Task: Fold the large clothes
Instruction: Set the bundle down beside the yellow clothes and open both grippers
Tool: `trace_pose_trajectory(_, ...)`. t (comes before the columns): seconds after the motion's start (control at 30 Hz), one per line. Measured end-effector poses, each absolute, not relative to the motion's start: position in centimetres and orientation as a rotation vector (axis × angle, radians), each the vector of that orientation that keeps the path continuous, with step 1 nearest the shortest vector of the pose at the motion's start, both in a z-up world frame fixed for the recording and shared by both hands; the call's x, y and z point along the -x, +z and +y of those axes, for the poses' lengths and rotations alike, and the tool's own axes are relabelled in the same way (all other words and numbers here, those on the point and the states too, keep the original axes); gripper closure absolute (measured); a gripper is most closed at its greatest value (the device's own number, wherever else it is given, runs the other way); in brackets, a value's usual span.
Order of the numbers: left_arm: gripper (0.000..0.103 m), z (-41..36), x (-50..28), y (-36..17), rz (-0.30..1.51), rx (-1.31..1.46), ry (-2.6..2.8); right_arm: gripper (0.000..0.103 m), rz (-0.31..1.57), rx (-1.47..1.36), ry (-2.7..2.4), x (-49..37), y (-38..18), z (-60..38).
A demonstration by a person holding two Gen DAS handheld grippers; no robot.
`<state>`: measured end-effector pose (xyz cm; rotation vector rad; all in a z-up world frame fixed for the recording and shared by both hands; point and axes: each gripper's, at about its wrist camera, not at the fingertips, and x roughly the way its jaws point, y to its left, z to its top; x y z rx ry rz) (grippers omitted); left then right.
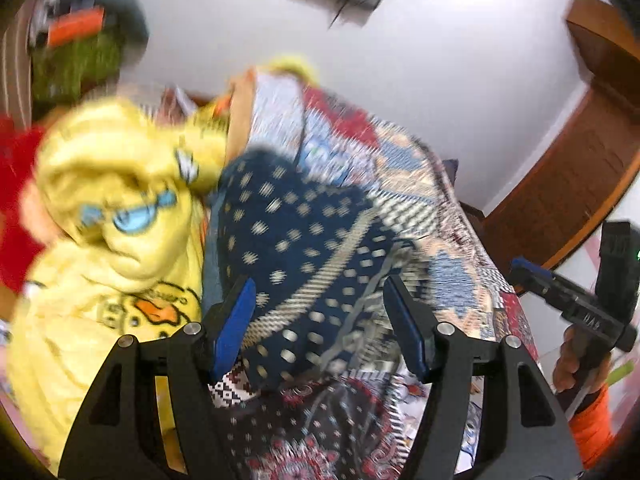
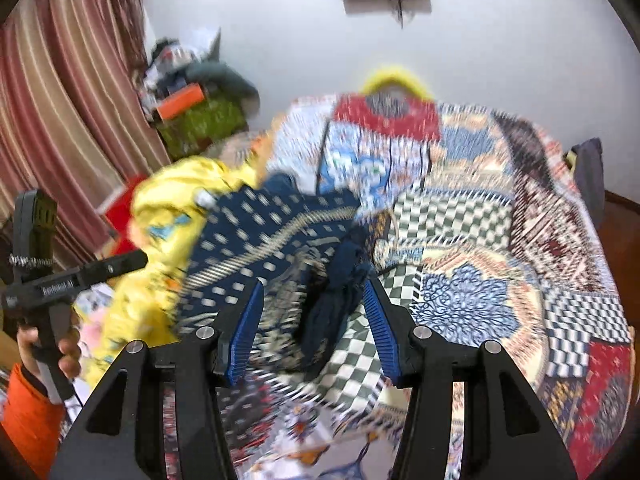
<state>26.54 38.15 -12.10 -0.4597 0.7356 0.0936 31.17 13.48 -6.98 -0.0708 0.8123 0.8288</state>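
- Both tools are seen gaping wide, nothing pinched: left gripper, right gripper, with ribbed blue pads.
- A navy dotted garment, soft and crumpled, is heaped just ahead of both, on a patchwork bedspread.
- A yellow duck-print garment is bunched beside it.
- Writing is too blurred to read.
- White wall and striped curtain behind.

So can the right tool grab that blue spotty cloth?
Probably yes. The right tool is open just above the blue spotty cloth on the patchwork bedspread, with nothing in between.
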Motion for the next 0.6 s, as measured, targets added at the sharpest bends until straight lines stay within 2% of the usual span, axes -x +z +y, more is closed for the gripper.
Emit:
trace_pose_trajectory(0.33, 0.039, 28.3, -15.3, 0.7, 0.426, 0.259, 0.123, 0.056, 0.447, -0.021, 0.878, -19.5, 4.5, 7.1)
trace_pose_trajectory(0.6, 0.039, 21.6, -6.8, 5.1, 0.235, 0.156, 0.201, 0.054, 0.268, -0.043, 0.88, -12.0, 7.2, 4.1)
